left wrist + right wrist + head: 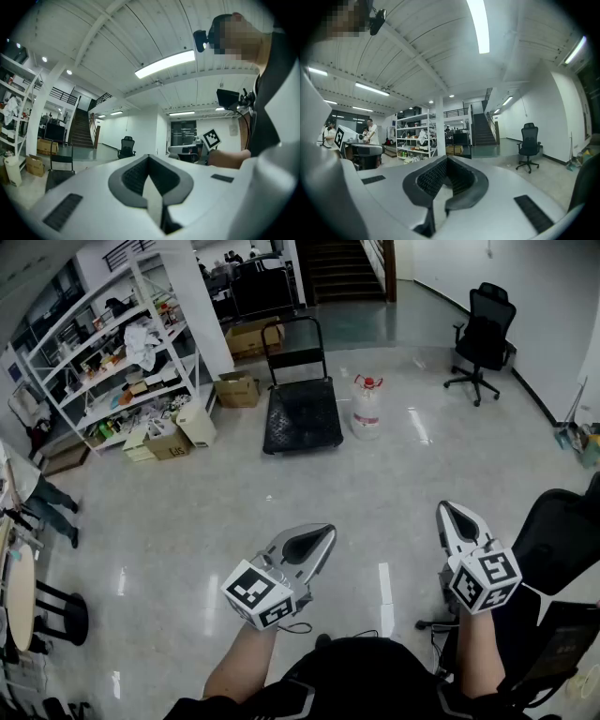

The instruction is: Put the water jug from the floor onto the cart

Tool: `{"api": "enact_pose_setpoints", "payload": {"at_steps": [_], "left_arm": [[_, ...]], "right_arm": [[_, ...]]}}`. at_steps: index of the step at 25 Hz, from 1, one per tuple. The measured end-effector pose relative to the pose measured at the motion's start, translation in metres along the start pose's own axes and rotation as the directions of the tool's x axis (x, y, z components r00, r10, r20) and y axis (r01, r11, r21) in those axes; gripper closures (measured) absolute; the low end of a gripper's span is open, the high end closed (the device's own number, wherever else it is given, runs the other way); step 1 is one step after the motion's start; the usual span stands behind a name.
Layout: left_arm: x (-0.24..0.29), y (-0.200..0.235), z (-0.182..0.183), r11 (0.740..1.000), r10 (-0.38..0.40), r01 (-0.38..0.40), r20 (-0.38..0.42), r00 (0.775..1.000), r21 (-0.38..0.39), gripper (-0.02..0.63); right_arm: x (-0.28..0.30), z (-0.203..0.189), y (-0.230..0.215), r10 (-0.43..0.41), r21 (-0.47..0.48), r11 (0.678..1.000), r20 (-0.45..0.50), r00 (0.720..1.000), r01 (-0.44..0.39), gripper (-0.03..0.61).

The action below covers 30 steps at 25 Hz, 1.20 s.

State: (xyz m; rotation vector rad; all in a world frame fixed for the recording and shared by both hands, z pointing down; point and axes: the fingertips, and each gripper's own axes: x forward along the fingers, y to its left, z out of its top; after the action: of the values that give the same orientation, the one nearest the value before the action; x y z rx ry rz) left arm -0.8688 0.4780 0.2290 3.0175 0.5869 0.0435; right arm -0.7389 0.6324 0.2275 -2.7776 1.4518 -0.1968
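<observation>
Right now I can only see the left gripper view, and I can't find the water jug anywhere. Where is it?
Observer: The water jug stands upright on the floor, just right of the black cart in the head view.
Operator: Is my other gripper holding something?
Observer: No. The right gripper has its fingers together with nothing between them.
Operator: Is anything near me that I might bump?
Observer: A black chair stands at your right side, next to the right gripper in the head view.
</observation>
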Motion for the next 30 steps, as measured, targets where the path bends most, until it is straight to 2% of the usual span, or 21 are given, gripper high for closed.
{"api": "enact_pose_setpoints", "payload": {"at_steps": [8,14,21,26,30], "left_arm": [[-0.009,0.007,0.001,1.0,-0.027,0.027,0.004,1.0,0.012,0.617],[-0.019,0.016,0.002,0.999,-0.043,0.042,0.012,0.999,0.024,0.617],[-0.04,0.043,0.0,0.997,-0.068,0.068,0.028,0.997,0.02,0.617],[-0.042,0.058,-0.01,0.992,-0.126,0.125,0.023,0.992,0.022,0.617],[-0.027,0.072,-0.014,0.988,-0.155,0.155,0.008,0.988,0.024,0.617]], "right_arm": [[0.01,-0.002,0.016,0.0,0.022,1.0,-0.001,1.0,0.0,0.578],[0.02,0.005,0.034,-0.008,-0.026,1.0,0.009,1.0,0.009,0.578],[0.039,0.005,0.058,-0.041,0.021,0.999,0.024,0.999,0.04,0.578],[0.058,0.001,0.075,-0.057,0.02,0.998,0.024,0.998,0.057,0.578],[0.075,0.0,0.063,-0.092,-0.009,0.996,0.008,0.996,0.092,0.578]]}}
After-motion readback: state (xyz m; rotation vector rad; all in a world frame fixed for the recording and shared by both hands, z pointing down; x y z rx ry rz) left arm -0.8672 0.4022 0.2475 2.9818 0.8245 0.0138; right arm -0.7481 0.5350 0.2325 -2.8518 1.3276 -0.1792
